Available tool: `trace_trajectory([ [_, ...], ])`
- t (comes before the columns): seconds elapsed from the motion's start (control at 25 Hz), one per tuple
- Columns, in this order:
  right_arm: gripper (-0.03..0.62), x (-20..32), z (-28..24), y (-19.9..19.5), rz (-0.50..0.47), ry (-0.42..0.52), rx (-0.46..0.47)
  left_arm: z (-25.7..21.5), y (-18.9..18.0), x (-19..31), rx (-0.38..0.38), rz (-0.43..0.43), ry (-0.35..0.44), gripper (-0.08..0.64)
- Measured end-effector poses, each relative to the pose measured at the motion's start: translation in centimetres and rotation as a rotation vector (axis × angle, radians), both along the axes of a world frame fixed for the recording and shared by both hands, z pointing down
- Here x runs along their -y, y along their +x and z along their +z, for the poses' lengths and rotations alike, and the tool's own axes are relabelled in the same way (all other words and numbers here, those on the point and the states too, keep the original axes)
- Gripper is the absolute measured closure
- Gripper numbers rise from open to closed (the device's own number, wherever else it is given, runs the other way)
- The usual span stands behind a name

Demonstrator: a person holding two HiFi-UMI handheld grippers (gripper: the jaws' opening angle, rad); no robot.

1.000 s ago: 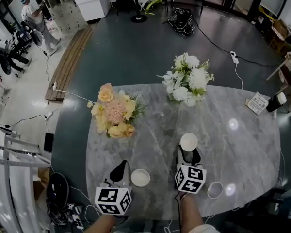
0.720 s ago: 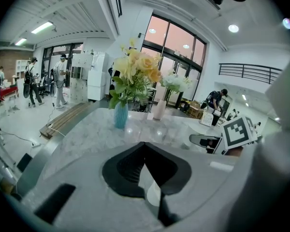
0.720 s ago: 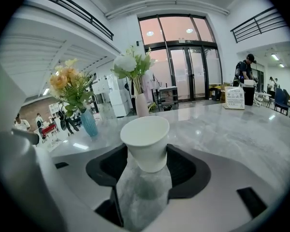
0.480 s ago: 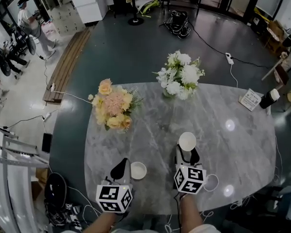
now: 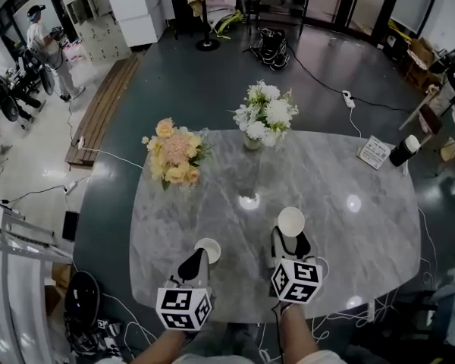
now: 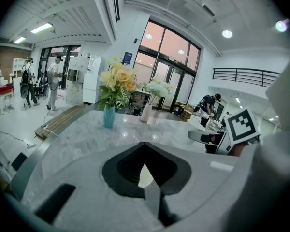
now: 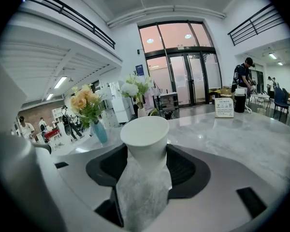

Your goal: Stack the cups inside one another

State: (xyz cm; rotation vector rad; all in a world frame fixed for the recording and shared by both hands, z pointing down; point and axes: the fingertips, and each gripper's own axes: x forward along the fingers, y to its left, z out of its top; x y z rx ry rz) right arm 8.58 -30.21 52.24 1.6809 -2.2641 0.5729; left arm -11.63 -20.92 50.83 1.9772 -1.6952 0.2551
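My right gripper (image 5: 290, 237) is shut on a white paper cup (image 5: 291, 221) and holds it upright above the grey marble table (image 5: 364, 233). In the right gripper view the cup (image 7: 146, 133) stands between the jaws, which press on its lower wall. A second white cup (image 5: 208, 249) stands upright on the table, just right of my left gripper (image 5: 194, 259). The left gripper's jaws meet at the tip (image 6: 144, 145) with nothing held; a pale sliver shows below them. The right gripper (image 6: 213, 138) appears in the left gripper view, off to the right.
A peach bouquet (image 5: 174, 156) and a white bouquet (image 5: 264, 114) stand at the table's far side. A small sign card (image 5: 374, 152) and a dark bottle (image 5: 403, 149) sit at the far right corner. Cables lie on the floor; people stand far off.
Both grippers have risen and moved forward over the table, the right one carrying its cup. A third cup at the near right has gone out of sight behind the right gripper's cube.
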Motion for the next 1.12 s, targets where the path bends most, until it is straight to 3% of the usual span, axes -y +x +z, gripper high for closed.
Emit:
trace_trajectory([
  [0.56,0.362,-6.8,-5.3,3.9,-0.007,0.069,0.014,-3.8,7.0,-4.4,-0.021,0.074,0.081,0.565],
  [1.12,0.362,-11.5,-6.4,9.6,0.047,0.079,-0.004,-5.1,12.1,-6.2,-0.026,0.140,0.110,0.565],
])
